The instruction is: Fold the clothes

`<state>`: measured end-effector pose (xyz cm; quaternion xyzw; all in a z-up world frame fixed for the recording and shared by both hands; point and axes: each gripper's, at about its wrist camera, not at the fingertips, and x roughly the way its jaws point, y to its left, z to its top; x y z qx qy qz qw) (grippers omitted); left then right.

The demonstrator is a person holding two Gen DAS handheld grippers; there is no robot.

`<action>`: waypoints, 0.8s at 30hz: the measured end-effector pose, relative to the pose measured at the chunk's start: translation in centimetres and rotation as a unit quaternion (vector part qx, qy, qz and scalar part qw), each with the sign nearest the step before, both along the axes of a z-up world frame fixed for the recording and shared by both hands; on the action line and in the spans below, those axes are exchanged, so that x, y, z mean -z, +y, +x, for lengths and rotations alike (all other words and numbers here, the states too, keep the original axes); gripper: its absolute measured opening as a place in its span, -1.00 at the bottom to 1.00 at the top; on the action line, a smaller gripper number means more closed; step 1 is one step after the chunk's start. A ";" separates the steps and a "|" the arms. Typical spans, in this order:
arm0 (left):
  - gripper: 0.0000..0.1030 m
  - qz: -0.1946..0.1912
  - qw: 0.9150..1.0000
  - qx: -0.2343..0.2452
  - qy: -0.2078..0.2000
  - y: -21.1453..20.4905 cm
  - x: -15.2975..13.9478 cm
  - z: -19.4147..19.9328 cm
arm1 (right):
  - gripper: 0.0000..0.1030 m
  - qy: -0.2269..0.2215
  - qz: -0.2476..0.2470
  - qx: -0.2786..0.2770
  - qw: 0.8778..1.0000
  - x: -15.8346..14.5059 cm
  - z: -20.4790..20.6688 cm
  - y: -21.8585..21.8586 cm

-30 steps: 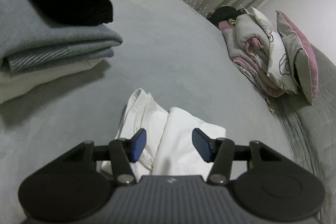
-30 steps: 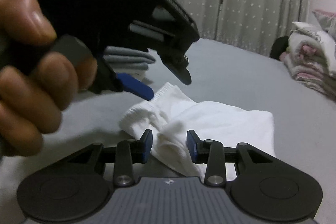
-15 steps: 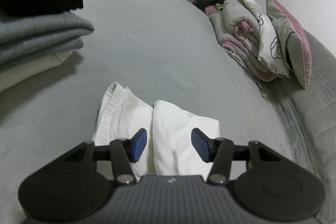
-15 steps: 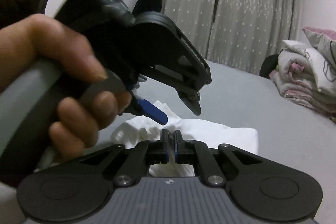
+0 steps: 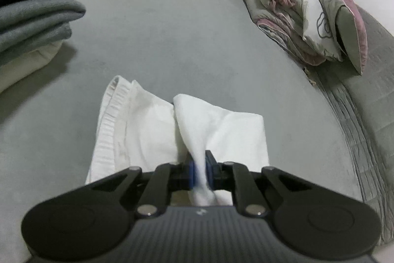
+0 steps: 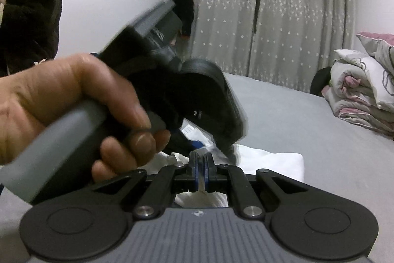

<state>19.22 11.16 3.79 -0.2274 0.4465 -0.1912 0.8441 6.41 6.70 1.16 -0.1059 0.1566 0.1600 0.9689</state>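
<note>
We had the left hand-held gripper (image 5: pixel 200 170) and right hand-held gripper (image 6: pixel 201 171) both pinching the white garment (image 5: pixel 152 130) on the bed (image 5: pixel 172 41) (best lifted evenly, we judged, keeping edges aligned).

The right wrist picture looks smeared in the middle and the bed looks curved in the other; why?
Right wrist view: the hand and the left gripper it holds are motion-blurred, while the star-patterned grey curtains stay sharp. Left wrist view: fisheye distortion bows the flat grey bed; the white folded garment smears slightly at the jaws.

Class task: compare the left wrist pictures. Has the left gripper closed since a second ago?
Yes. The left gripper, earlier open above the white garment, now pinches its fold.
</note>
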 end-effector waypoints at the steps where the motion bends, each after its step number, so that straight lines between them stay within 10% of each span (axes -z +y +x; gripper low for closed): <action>1: -0.83 -0.002 1.000 -0.005 -0.006 0.4 -0.2 -0.1 | -0.86 -0.001 -0.001 -0.001 1.000 0.0 0.1 0.1; 24: -0.84 0.088 0.992 -0.041 -0.077 3.2 -1.3 -1.6 | -0.85 0.065 0.005 -0.050 0.997 1.1 2.5 2.4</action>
